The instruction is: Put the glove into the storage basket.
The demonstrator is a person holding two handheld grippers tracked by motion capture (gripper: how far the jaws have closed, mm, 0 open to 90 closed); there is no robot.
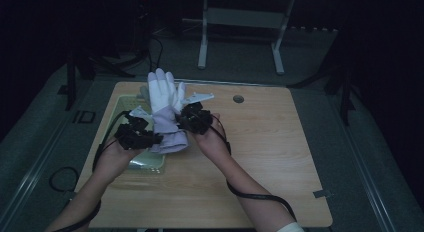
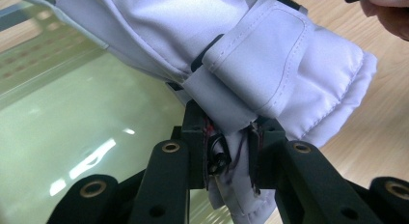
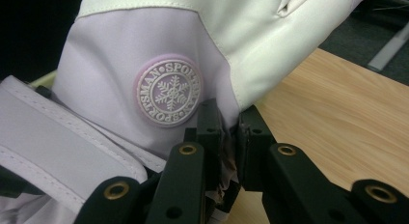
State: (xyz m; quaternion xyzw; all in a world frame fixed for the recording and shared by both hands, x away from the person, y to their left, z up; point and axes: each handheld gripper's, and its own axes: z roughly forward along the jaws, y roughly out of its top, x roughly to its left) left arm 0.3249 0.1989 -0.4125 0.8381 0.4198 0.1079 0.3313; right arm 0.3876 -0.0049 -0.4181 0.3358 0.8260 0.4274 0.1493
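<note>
Both grippers, left (image 1: pixel 150 139) and right (image 1: pixel 181 121), pinch a white ski glove (image 1: pixel 165 104) above the green tray (image 1: pixel 150 164) at nine o'clock; thin fabric bites risk slipping

Dim, dark-edged high view, brighter gripper views, glare on the tray (image 2: pixel 91 137), soft blur close up.

Both forearms in from the bottom edge of the high view, converging toward the middle. Left hand (image 1: pixel 114 154) palm-up under the left tool (image 1: pixel 150 138), right hand (image 1: pixel 212 142) likewise cradling the right tool (image 1: pixel 181 121). Tools near each other, facing inward. Jaws of each drawn close together, clamped on fabric in both gripper views. Cables trailing back along each arm.
</note>
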